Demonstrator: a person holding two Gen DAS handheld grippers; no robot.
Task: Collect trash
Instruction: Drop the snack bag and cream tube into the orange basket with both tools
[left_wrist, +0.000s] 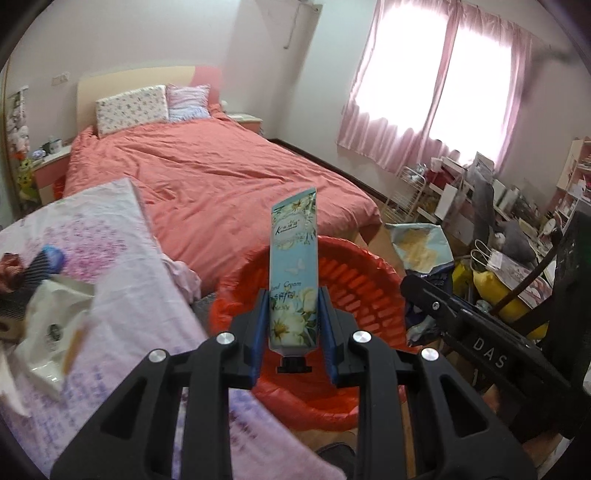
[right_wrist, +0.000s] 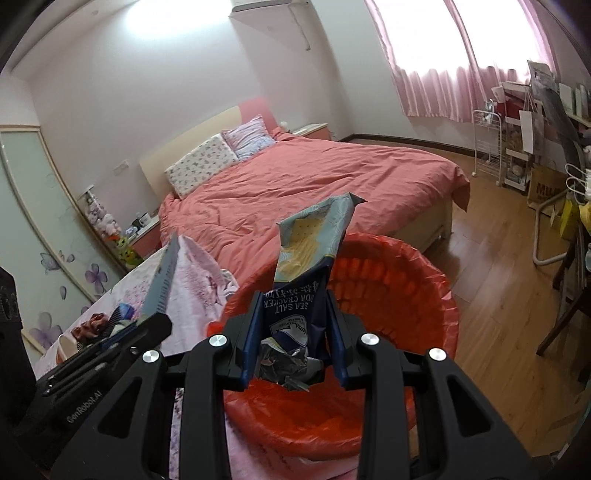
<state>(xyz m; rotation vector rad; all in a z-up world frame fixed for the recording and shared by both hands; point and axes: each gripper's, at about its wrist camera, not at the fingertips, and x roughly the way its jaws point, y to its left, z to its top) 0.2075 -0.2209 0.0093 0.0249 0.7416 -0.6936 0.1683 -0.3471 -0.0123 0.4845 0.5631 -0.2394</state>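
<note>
My left gripper is shut on a blue floral hand cream tube, held upright over a red bin lined with a red bag. My right gripper is shut on a crumpled blue cracker wrapper, held above the same red bin. The wrapper also shows at the right in the left wrist view. The left gripper with the tube shows at the left in the right wrist view.
A table with a pink floral cloth stands left of the bin, holding a white bag and small items. A bed with a salmon cover lies behind. A cluttered desk and chair stand at the right.
</note>
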